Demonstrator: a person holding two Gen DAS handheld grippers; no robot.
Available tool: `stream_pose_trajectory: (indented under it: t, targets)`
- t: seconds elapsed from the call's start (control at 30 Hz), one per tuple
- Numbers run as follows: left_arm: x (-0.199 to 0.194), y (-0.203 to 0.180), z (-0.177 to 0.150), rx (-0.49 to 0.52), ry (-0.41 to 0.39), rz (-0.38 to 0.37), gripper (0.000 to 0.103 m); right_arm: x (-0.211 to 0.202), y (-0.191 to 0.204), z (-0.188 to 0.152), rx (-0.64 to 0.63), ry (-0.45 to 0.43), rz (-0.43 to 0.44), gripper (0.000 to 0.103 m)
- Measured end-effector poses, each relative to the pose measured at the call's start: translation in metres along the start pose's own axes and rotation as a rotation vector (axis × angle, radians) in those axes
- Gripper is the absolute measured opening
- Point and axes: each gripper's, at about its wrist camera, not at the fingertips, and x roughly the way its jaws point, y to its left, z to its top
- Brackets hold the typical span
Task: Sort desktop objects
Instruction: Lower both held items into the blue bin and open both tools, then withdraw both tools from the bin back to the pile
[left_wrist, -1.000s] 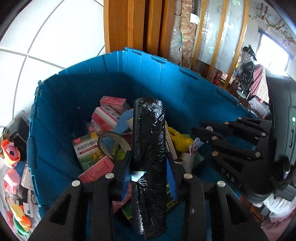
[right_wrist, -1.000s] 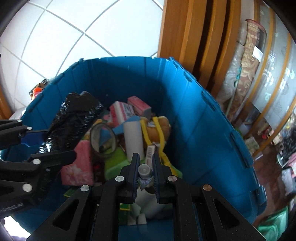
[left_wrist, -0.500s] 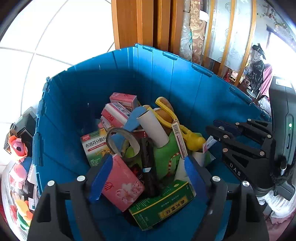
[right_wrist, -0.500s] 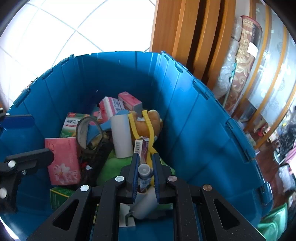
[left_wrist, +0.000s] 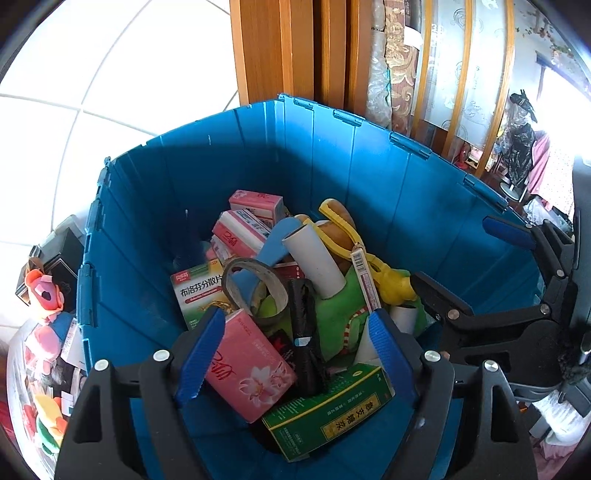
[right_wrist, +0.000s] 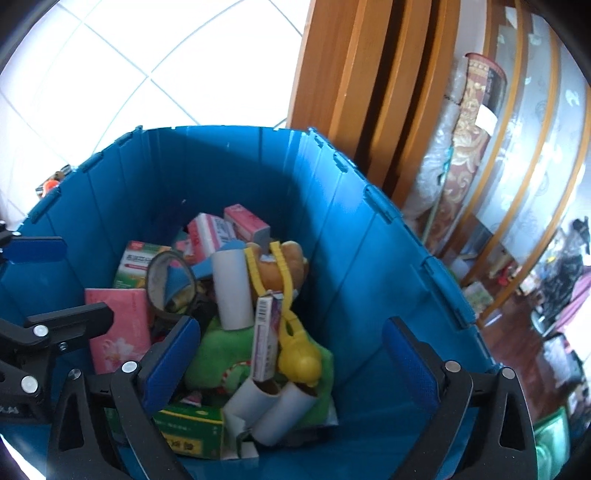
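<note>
Right hand-held gripper (right_wrist: 291, 356) had just sprung wide, nothing between its pads; left hand-held gripper (left_wrist: 295, 347) also spread, empty. I saw both over the blue bin (left_wrist: 388, 192). Black bag roll (left_wrist: 306, 332) lay inside among the boxes, crinkled, glossy, long axis pointing away from the left camera.
</note>
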Motion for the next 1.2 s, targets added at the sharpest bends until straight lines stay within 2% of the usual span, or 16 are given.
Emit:
stream_pose_trajectory:
  t: [0.13, 0.27, 0.33, 0.4, 0.6, 0.67, 0.7, 0.73, 0.8, 0.87, 1.0, 1.2]
  targets:
    - [-0.001, 0.001, 0.000, -0.008, -0.006, 0.010, 0.080, -0.001, 0.002, -0.001, -0.016, -0.016, -0.033, 0.100]
    - [-0.003, 0.003, -0.001, -0.016, -0.014, 0.017, 0.080, -0.002, 0.007, -0.001, -0.044, -0.043, -0.114, 0.100]
    - [-0.007, 0.003, -0.003, -0.022, -0.042, 0.021, 0.080, -0.003, 0.007, -0.002, -0.043, -0.067, -0.158, 0.100]
    - [-0.020, 0.004, -0.006, -0.032, -0.107, 0.043, 0.080, -0.005, 0.005, -0.002, -0.028, -0.086, -0.172, 0.102]
    - [-0.071, 0.018, -0.021, -0.057, -0.240, 0.062, 0.080, -0.009, -0.005, -0.003, 0.014, -0.136, -0.160, 0.103]
    - [-0.088, 0.029, -0.027, -0.071, -0.283, 0.100, 0.090, -0.009, -0.006, -0.003, 0.024, -0.136, -0.147, 0.103]
    - [-0.097, 0.036, -0.032, -0.081, -0.308, 0.121, 0.094, -0.010, -0.007, -0.004, 0.033, -0.138, -0.117, 0.103]
    - [-0.105, 0.045, -0.038, -0.094, -0.330, 0.145, 0.102, -0.011, -0.007, -0.005, 0.042, -0.141, -0.085, 0.103]
    - [-0.117, 0.062, -0.050, -0.117, -0.360, 0.189, 0.103, -0.014, -0.003, -0.007, 0.066, -0.139, -0.006, 0.103]
    - [-0.123, 0.079, -0.062, -0.143, -0.361, 0.220, 0.103, -0.017, 0.006, -0.009, 0.062, -0.135, 0.014, 0.103]
    - [-0.128, 0.125, -0.089, -0.208, -0.337, 0.252, 0.103, -0.034, 0.031, -0.008, 0.046, -0.165, -0.018, 0.103]
    - [-0.133, 0.201, -0.140, -0.296, -0.271, 0.305, 0.103, -0.095, 0.073, 0.003, 0.090, -0.303, 0.033, 0.103]
